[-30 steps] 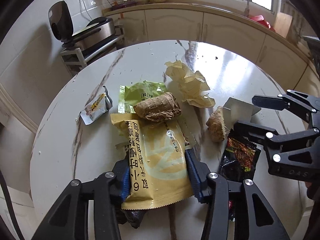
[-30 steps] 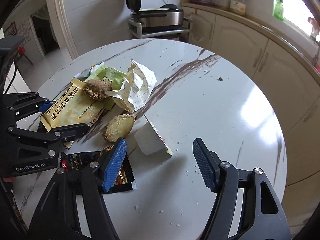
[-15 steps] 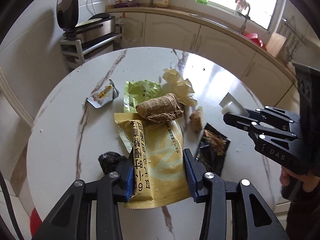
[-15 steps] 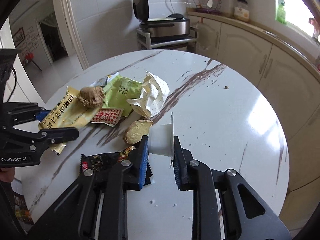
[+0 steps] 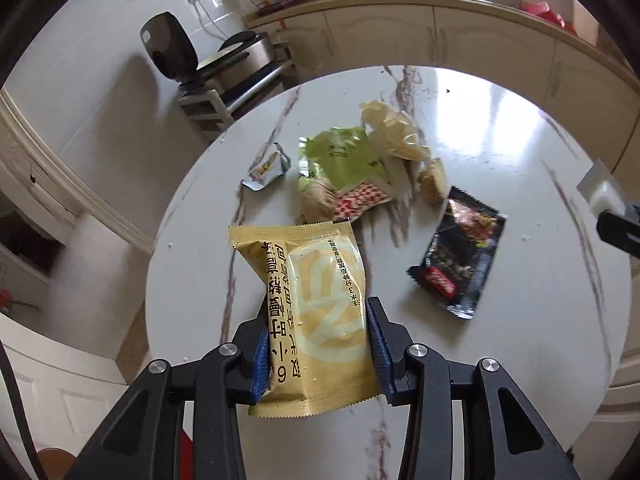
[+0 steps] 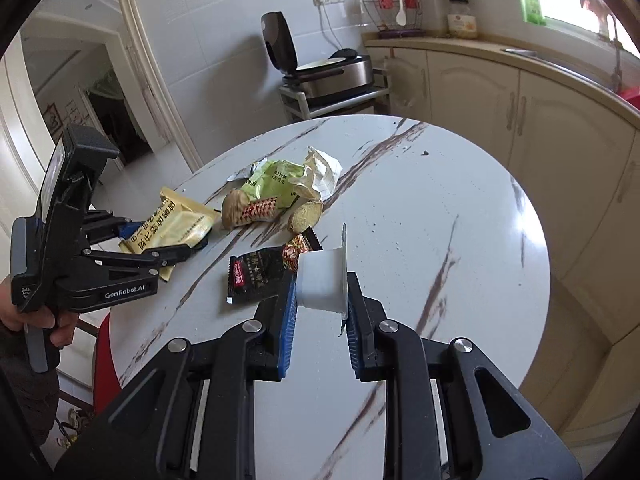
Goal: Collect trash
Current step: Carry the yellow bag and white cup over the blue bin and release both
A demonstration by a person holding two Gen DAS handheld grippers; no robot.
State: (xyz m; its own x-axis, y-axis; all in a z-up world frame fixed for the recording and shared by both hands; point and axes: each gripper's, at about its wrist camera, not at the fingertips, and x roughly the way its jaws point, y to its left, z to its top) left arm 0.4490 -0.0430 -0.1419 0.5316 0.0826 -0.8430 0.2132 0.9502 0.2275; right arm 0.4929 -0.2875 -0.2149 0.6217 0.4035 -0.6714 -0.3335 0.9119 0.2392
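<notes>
The left gripper (image 5: 316, 354) is clamped on a yellow wrapper (image 5: 316, 304) at lower centre; the right gripper (image 6: 320, 312) pinches a white cup (image 6: 322, 280), its jaws having just closed on it.

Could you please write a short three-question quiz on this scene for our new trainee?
1. What does the left gripper hold?
2. True or false: the white plastic cup stands on the round table.
3. Which lies nearest the black snack wrapper: (a) the ginger piece, (b) the small silver packet?

Key: 1. The yellow bread wrapper. 2. False; the right gripper clamps it. 3. (a).
</notes>
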